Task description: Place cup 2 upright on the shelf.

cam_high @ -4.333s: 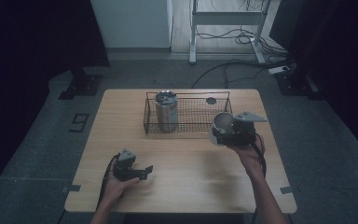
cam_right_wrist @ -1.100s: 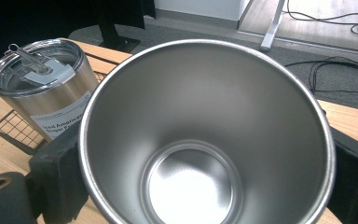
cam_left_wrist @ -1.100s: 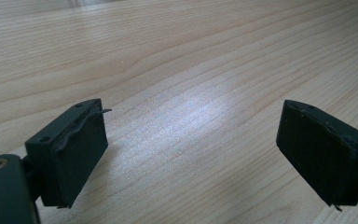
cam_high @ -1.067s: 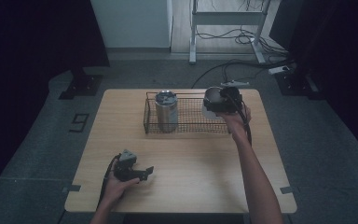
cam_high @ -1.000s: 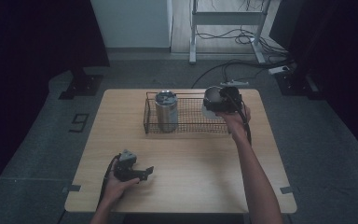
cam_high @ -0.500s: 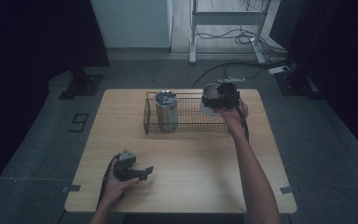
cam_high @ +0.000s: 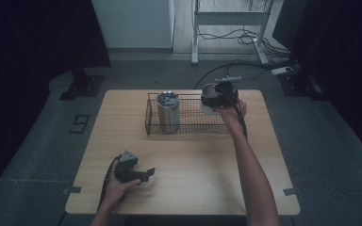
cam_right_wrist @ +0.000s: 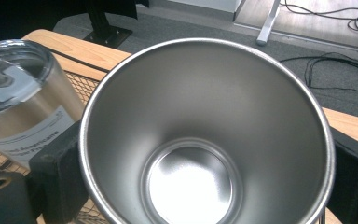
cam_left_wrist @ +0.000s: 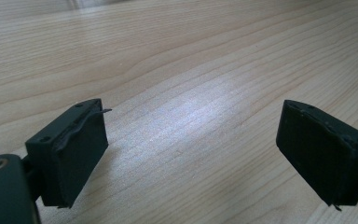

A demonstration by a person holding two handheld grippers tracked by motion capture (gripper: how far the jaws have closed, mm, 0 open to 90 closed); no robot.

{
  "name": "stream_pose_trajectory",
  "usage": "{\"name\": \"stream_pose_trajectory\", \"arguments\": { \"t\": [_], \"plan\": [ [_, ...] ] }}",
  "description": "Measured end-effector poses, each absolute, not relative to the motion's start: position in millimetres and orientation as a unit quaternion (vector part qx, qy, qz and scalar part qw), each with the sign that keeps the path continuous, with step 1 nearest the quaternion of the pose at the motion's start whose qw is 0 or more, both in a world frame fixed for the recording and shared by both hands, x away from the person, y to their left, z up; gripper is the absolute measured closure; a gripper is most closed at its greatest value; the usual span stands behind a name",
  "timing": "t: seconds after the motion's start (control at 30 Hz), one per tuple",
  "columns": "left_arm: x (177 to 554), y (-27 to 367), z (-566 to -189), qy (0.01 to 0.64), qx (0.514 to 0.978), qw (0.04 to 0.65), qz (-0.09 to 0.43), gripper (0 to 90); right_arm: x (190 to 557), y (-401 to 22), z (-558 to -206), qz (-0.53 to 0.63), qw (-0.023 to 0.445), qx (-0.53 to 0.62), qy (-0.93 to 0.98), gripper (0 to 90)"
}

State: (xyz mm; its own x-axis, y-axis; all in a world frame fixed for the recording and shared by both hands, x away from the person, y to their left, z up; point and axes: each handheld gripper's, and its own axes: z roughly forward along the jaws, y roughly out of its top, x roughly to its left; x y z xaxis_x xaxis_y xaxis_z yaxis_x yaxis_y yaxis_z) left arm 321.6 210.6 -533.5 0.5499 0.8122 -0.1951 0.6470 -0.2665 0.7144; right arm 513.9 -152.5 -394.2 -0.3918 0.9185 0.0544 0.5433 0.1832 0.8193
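My right gripper [cam_high: 220, 95] is shut on an open steel cup [cam_high: 209, 100], held upright over the right end of a black wire basket [cam_high: 188, 133]. In the right gripper view the cup [cam_right_wrist: 200, 140] sits between the two black pads [cam_right_wrist: 56, 168], its shiny inside empty. A lidded steel tumbler [cam_high: 168, 111] stands upright in the left part of the basket, and its clear lid and label [cam_right_wrist: 18, 107] appear just left of the cup. My left gripper [cam_high: 147, 173] rests on the wooden table [cam_high: 193, 188] near the front left, open. Only bare wood lies between its pads [cam_left_wrist: 72, 149].
The basket sits at the back middle of the table. Beyond the far edge are a grey floor, a metal stand [cam_high: 226, 19], and cables [cam_high: 259, 66]. A black stand base [cam_high: 82, 84] lies on the floor at the back left.
The right hand has carried the cup from the table's right side up over the basket's right end, then drifted a little left in the last second. The left gripper has stayed put.
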Motion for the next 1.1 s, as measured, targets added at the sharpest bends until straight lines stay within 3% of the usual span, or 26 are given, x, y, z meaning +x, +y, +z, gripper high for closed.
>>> {"name": "stream_pose_trajectory", "arguments": {
  "t": [1.1],
  "plan": [
    [323, 211, -538, 0.465, 0.793, 0.379, 0.108, 8.8, 543, -147, -428, 0.379, 0.216, 0.516, 0.738, 6.7]
  ]
}}
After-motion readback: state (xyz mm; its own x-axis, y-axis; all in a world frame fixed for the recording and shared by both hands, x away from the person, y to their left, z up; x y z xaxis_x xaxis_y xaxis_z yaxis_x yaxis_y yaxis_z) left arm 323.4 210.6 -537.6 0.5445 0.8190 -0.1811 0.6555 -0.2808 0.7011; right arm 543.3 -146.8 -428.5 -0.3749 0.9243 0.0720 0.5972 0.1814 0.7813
